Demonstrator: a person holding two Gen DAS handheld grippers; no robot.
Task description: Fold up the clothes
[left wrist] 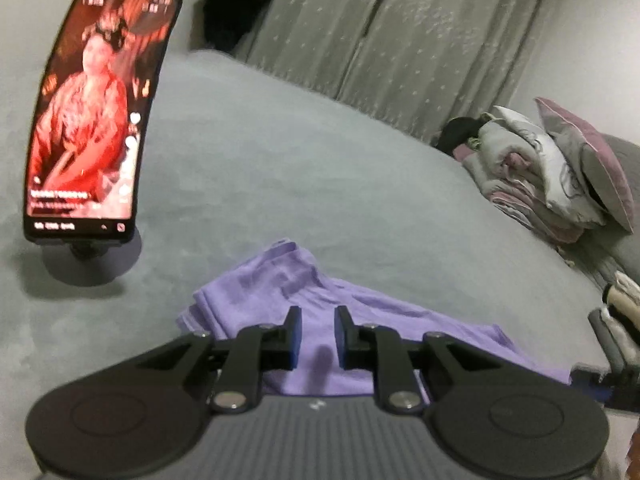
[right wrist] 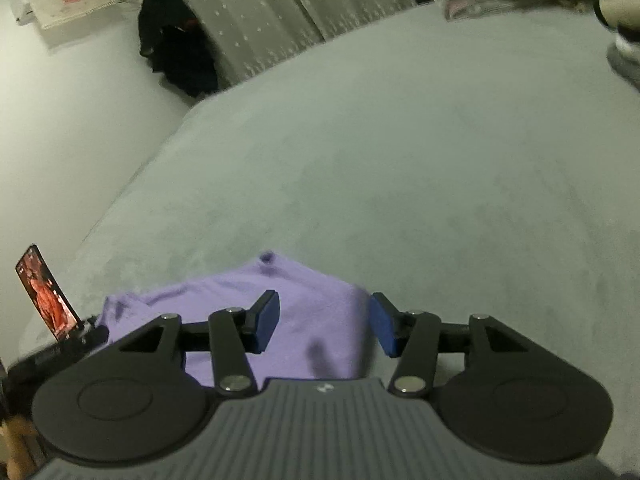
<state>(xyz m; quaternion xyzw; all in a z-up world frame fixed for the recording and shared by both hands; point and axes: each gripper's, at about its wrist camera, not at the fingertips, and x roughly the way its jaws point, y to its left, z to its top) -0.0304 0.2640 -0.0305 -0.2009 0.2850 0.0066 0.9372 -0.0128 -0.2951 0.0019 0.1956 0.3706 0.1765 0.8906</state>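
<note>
Left wrist view. Upper left: phone (left wrist: 86, 112) upright on a round-based stand (left wrist: 94, 258), screen lit, a figure in red shown; the white caption lines at the screen's foot are too blurred to read. It stands on the grey bed cover (left wrist: 280, 160). Lower centre: purple garment (left wrist: 304, 300), crumpled and partly folded, lying flat on the cover. Its long axis runs from centre frame down toward the lower right, with one narrow end pointing up and away toward the curtain (left wrist: 380, 32). Left gripper (left wrist: 317, 338) sits over the garment with a clear gap between its jaws; nothing between them but cloth seen beneath. Right of frame: a heap of bedding and pillows (left wrist: 560, 168).

Right wrist view. Lower left: the same phone (right wrist: 46, 294), small, screen red. Centre bottom: purple garment (right wrist: 280, 308), one corner peaking upward in the frame, its bulk spreading left. Right gripper (right wrist: 325, 320) stands wide apart, blue pads (right wrist: 269, 322) showing, straddling the garment's right edge without pinching it. A small pale logo marks the gripper body; not legible. Upper left: black clothing (right wrist: 176, 52) hanging against the curtain.
</note>
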